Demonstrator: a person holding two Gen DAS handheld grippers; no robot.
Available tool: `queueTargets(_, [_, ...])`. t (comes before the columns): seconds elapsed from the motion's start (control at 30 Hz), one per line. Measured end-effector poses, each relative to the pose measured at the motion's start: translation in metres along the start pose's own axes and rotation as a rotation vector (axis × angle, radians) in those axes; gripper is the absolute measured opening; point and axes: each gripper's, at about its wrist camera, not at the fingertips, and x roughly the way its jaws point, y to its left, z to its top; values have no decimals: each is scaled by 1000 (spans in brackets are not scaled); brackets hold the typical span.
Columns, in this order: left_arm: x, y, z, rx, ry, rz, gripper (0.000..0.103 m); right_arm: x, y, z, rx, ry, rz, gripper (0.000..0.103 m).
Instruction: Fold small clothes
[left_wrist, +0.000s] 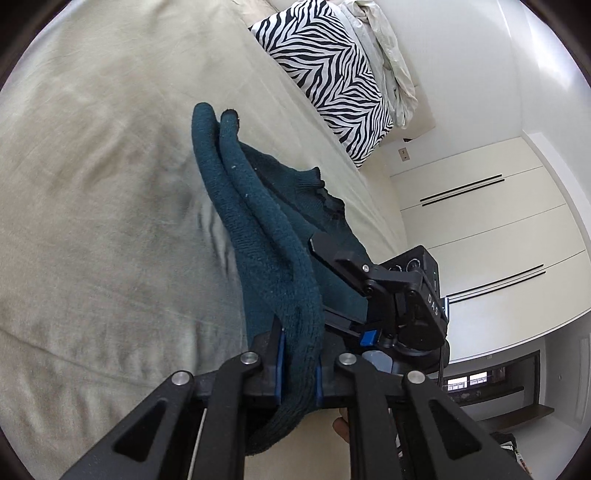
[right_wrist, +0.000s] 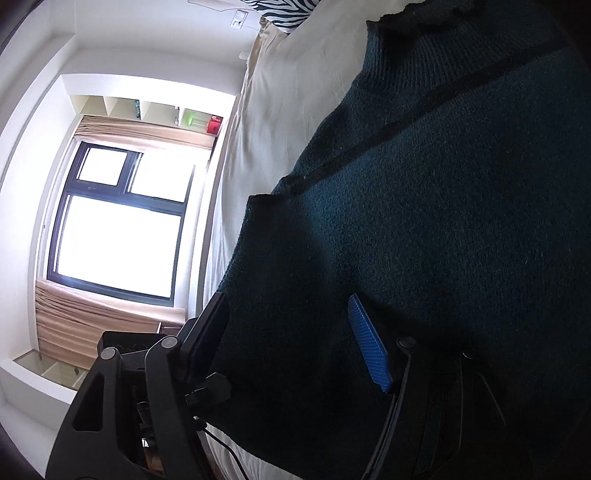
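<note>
The left gripper (left_wrist: 298, 363), a black two-finger claw with blue pads, points forward over the beige bed sheet (left_wrist: 103, 206), its jaws drawn close and pinching a rolled fold of the dark teal knitted sweater (left_wrist: 258, 221). From that grip the sweater runs ahead across the bed, two sleeve-like rolls reaching towards the bed's middle, with the ribbed collar lying nearer the bed's right-hand edge. The right gripper (right_wrist: 291, 339) stands just beside the left one in the left wrist view, at the sweater's right side. In its own view its jaws stand wide apart, the sweater's fabric filling the space between them; the blue ribbed pad (right_wrist: 369, 347) of one finger lies against the knit, the other finger is at the fabric's edge. Whether it has actual hold of the cloth cannot be told. A zebra-striped black and white pillow (left_wrist: 328, 74) rests at the bed's far edge, by the wall. No containers are in view.
</note>
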Motion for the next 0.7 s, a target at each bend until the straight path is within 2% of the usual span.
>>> queueTargets(0.07, [7,-24,1,43,11,4,13,-24,-5,8,61,-31,97,67])
queueTargets(0.2, [42,-73,-1,131,36,15,13,-98,-17,29,80,-113,216,72])
queueTargets(0.27, [69,-98,-7,186,56,25,13,-137,-29,38,86,-150,234,79])
queueTargets(0.37, [120,-129,-23,235,116,5,13,-191,-56,50,109,-194,245,80])
queueTargets(0.43, [156,-147,-39,302,147,21,13,-223,-81,57,142,-231,249,80])
queueTargets(0.53, [206,-151,-58,325,215,15,16,-259,-121,57,212,-275,237,82])
queueTargets(0.6, [226,-145,-67,316,263,33,23,-274,-142,57,240,-290,238,80])
queueTargets(0.63, [224,-146,-70,327,251,19,27,-277,-150,56,240,-285,254,80])
queueTargets(0.7, [211,-151,-70,348,233,-25,55,-279,-149,58,203,-269,243,80])
